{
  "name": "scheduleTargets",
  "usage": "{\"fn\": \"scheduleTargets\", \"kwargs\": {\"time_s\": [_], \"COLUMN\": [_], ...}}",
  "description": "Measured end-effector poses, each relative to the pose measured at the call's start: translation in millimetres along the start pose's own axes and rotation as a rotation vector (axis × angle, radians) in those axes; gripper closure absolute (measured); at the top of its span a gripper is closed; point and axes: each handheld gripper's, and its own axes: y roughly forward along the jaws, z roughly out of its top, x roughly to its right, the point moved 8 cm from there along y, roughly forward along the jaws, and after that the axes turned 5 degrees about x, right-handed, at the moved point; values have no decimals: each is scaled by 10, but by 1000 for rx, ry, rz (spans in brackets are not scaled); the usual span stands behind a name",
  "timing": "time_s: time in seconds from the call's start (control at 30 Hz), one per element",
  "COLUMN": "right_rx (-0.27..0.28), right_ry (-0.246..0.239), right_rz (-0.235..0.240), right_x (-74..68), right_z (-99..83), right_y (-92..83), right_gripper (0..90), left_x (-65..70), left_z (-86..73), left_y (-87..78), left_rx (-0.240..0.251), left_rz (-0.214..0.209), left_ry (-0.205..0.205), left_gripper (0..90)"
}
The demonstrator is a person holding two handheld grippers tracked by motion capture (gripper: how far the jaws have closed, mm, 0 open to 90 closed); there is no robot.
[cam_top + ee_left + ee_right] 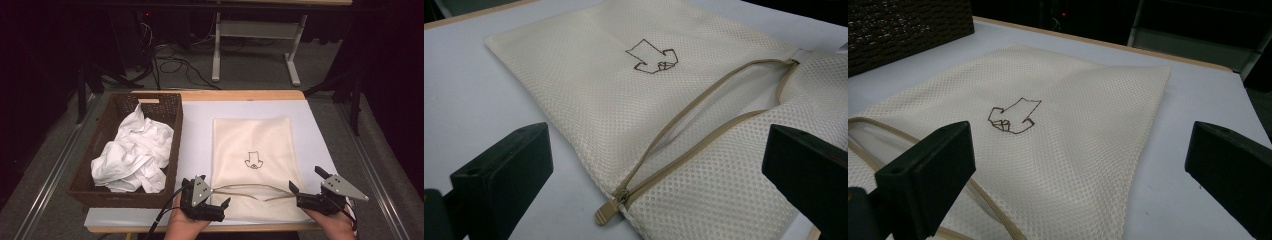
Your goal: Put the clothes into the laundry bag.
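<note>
A cream mesh bag (250, 145) with a small brown outline logo (253, 161) lies flat on the white table mat (196, 127). Its tan zipper (704, 120) runs along the near end and gapes partly open; the pull (605, 215) lies at the bag's near left corner. My left gripper (212, 196) hovers open at that corner, with the zipper end between its spread jaws, pads apart from it (656, 165). At the bag's near right corner my right gripper (307, 180) is open too, looking across the mesh and logo (1013, 117) with nothing gripped.
A dark wicker basket (174, 142) stands left of the bag, holding a crumpled white shirt (132, 155). The wooden table edge (240, 95) runs along the far side. Beyond it are a white table frame (216, 50) and cables (175, 62) on the floor.
</note>
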Motion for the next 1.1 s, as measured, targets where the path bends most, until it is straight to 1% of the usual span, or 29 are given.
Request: {"fn": "scheduleTargets", "kwargs": {"time_s": [0.13, 0.3, 0.6, 0.73, 0.87, 0.93, 1.0, 1.1], "right_rx": [-1, -1, -5, -4, -8, -10, -10, -19], "right_ry": [7, 3, 9, 2, 3, 6, 10, 12], "right_rz": [0, 2, -1, 1, -5, -5, 1, -1], "right_x": [11, 11, 25, 25, 30, 33, 34, 36], "right_z": [-4, -5, -20, -18, -23, -25, -29, -39], "right_y": [-3, 2, 6, 7, 5, 3, 7, 11], "right_gripper": [2, 2, 2, 4, 8, 8, 8, 7], "left_x": [-19, -31, -36, -38, -39, -45, -50, -45], "left_z": [-3, -9, -18, -12, -6, -1, 13, 44], "left_y": [5, 0, 9, 3, -3, -10, -19, -47], "left_rx": [-2, 0, -4, 0, -10, -13, -6, -7], "left_rz": [-1, 4, -7, -7, -10, -5, 2, -9], "left_ry": [-7, -6, -16, -17, -25, -26, -21, -27], "left_gripper": [7, 11, 19, 20, 22, 22, 22, 22]}}
